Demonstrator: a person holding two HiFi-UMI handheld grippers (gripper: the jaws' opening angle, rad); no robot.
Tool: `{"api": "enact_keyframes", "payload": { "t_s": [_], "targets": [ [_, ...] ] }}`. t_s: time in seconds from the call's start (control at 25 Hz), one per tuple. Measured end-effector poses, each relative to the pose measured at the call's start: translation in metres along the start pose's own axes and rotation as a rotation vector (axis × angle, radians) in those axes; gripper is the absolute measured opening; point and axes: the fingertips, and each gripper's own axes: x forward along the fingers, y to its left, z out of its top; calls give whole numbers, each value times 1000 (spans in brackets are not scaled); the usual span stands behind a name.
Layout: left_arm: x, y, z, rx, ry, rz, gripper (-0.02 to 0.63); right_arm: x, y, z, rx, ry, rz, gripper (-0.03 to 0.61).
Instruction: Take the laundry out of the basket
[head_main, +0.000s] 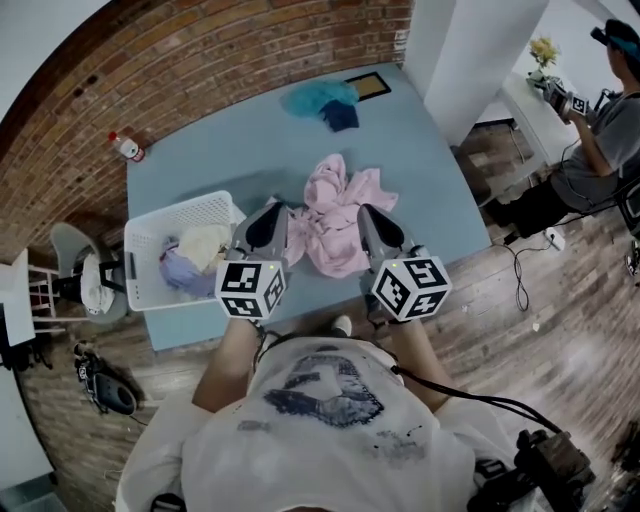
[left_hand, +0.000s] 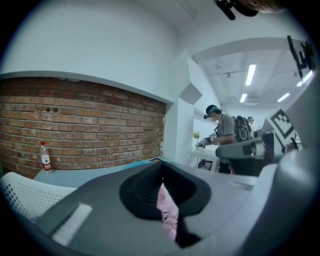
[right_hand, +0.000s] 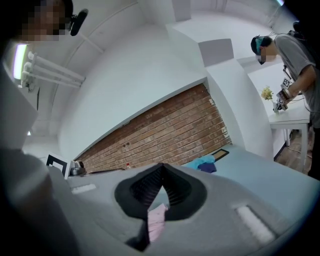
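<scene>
A pink garment (head_main: 340, 215) lies crumpled in the middle of the blue table (head_main: 200, 170). My left gripper (head_main: 274, 212) is shut on its left edge, and pink cloth (left_hand: 168, 210) shows pinched between the closed jaws. My right gripper (head_main: 368, 214) is shut on the right edge, with a strip of pink cloth (right_hand: 156, 221) between its jaws. The white laundry basket (head_main: 150, 240) stands at the table's left front corner, just left of the left gripper. It holds a cream piece (head_main: 205, 243) and a lavender piece (head_main: 183, 272).
Teal and navy clothes (head_main: 325, 102) lie at the table's far end beside a dark picture frame (head_main: 368, 86). A bottle (head_main: 127, 147) stands at the far left corner by the brick wall. A chair (head_main: 85, 272) sits left of the basket. Another person (head_main: 600, 130) works at the right.
</scene>
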Motion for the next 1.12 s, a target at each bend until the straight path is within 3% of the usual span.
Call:
{"api": "enact_keyframes", "payload": {
  "t_s": [0.28, 0.52, 0.8, 1.12],
  "targets": [
    [-46, 63, 6, 16, 22, 124, -9, 39, 56, -18, 17, 14, 125, -3],
    [-84, 128, -4, -4, 31, 187, -9, 82, 114, -39, -3, 53, 181, -3],
    [-125, 211, -23, -42, 59, 198, -9, 134, 190, -64, -40, 104, 203, -3],
    [-143, 285, -51, -50, 131, 165, -9, 175, 244, -86, -68, 125, 166, -3]
  ]
}}
